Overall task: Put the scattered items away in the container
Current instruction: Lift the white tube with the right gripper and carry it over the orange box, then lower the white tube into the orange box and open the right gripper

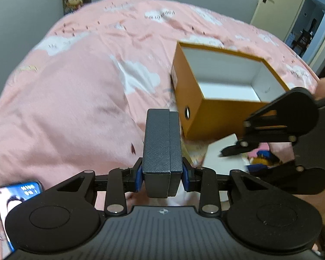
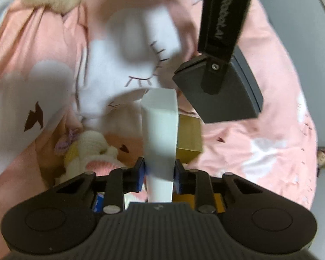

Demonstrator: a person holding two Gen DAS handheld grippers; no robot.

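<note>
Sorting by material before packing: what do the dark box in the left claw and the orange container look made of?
Dark box: probably rigid card wrapped in textured paper or leatherette; matte, with a fine cross-hatch grain. Orange container: looks like cardboard with a smooth matte orange outside, plain white inside, thin straight walls and a punched round hole.

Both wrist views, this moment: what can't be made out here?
- Orange box, left wrist view: the right hand-held gripper covers its near right corner, so part of the floor is hidden.
- Phone, left wrist view: cut off by the frame edge and the left hand-held gripper; screen unreadable.
- Knitted toy, right wrist view: blurred, partly behind the gripper body.
- White box, right wrist view: lower end hidden.
</note>
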